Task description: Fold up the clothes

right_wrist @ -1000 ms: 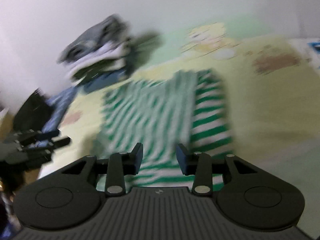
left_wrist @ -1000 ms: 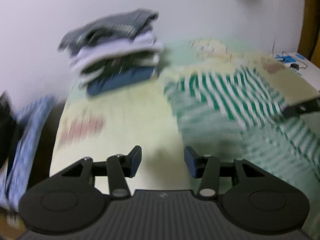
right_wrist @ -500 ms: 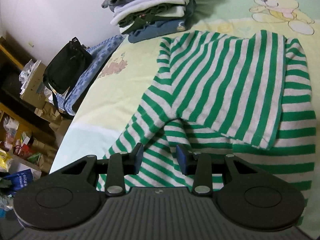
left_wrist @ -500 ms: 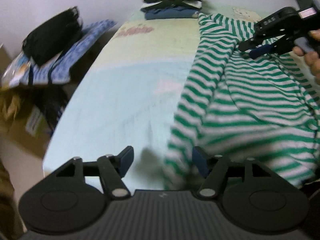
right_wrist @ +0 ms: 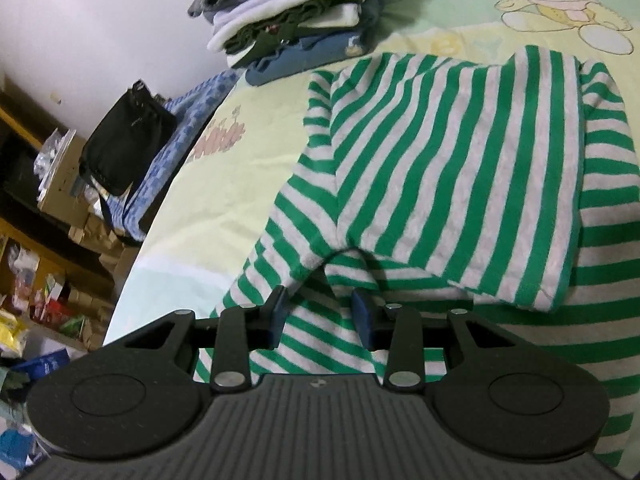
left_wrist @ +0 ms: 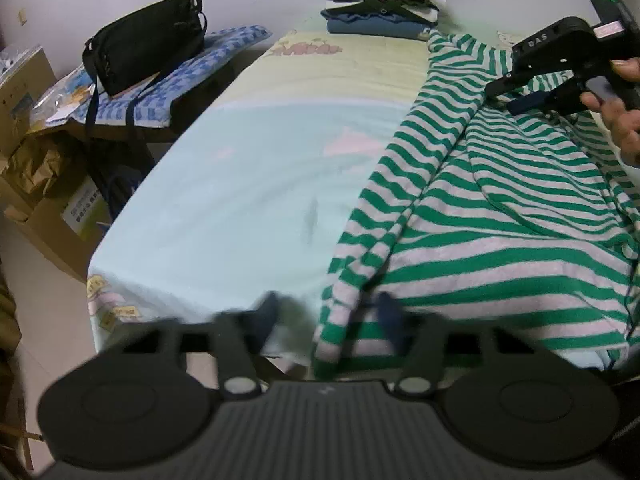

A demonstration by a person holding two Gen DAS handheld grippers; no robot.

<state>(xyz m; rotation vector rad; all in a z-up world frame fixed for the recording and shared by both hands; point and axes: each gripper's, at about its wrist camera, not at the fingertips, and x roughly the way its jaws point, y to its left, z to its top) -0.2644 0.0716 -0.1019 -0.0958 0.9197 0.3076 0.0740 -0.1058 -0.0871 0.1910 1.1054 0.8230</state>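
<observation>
A green and white striped shirt point(left_wrist: 500, 216) lies spread on the bed, one side folded over itself point(right_wrist: 460, 184). My left gripper point(left_wrist: 326, 314) is open at the bed's near edge, its jaws on either side of the shirt's long sleeve end. My right gripper point(right_wrist: 318, 314) is open and hovers just above the shirt's middle, near the underarm seam. It also shows in the left wrist view point(left_wrist: 532, 92), held by a hand over the shirt's upper part.
A stack of folded clothes point(left_wrist: 382, 4) sits at the bed's far end by the wall point(right_wrist: 296, 20). A black bag point(left_wrist: 144, 42) rests on a blue patterned cloth beside the bed. Cardboard boxes point(left_wrist: 44, 184) and shelves point(right_wrist: 36, 264) stand on the left.
Both grippers swung down from facing the wall to over the shirt. My left gripper has closed in on the sleeve end at the near edge; the right lowered slightly.
</observation>
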